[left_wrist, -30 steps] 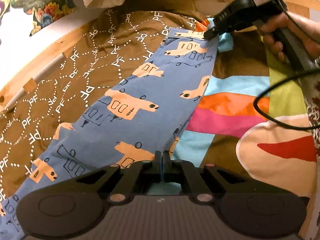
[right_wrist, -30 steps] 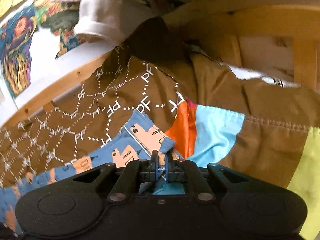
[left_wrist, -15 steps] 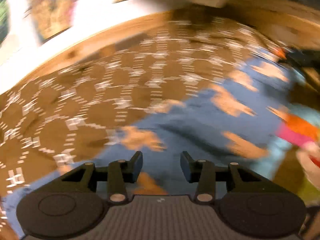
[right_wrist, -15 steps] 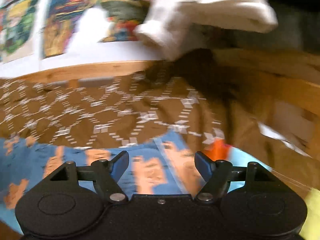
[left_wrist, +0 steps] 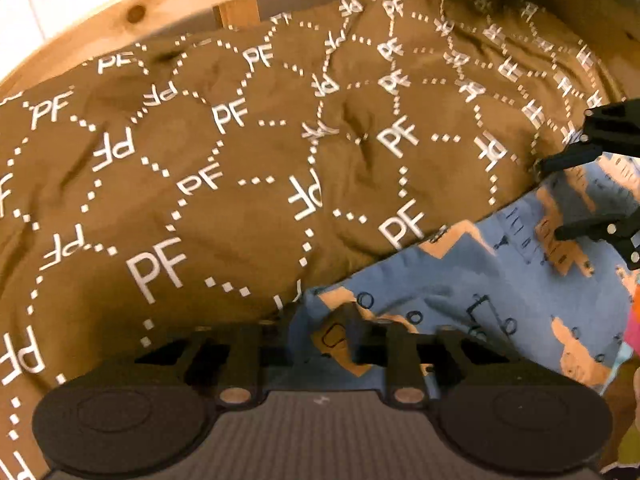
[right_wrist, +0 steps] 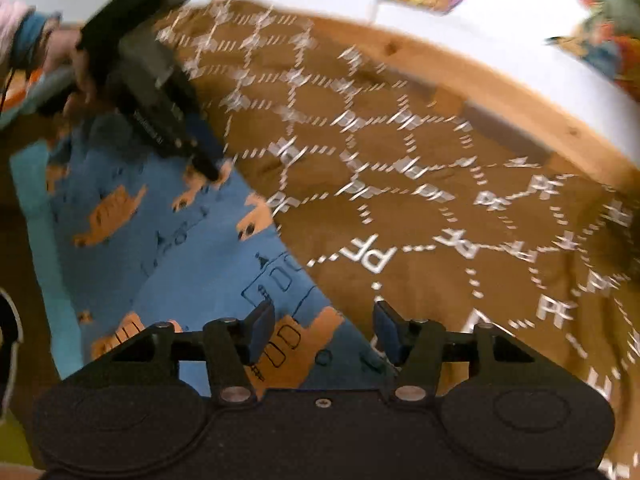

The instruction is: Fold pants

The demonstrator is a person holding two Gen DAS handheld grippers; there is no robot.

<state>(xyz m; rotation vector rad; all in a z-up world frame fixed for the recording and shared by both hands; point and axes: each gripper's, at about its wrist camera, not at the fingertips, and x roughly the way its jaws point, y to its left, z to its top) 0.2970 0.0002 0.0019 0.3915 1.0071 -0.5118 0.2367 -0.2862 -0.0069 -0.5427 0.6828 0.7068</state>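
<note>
Pants (left_wrist: 472, 288): soft blue cloth printed with peach animal shapes and thin black line drawings; they lie flat on the bed, their long edge running diagonally against the brown cover, with a lighter turquoise band along the far side in the right wrist view.
Pants edge: rumpled and raised into a small fold right at the left gripper.
Left gripper (left_wrist: 320, 336): black plastic, its fingers spread apart with the lifted blue fold between them; whether the cloth is pinched or only lies there I cannot tell.
Right gripper (right_wrist: 324, 330): black linkage arms with dark blue fingertip pads, held wide open and gripping nothing; it sits at the pants' edge where blue cloth meets brown.
Brown cover (left_wrist: 224, 168): puffy quilted fabric, creased, printed with white dotted hexagons and the letters PF.
Bed frame (left_wrist: 132, 12): pale knotty wood, curving behind the cover.
Person's hand (right_wrist: 76, 68): wrapped around the left gripper's handle, much blurred.
</note>
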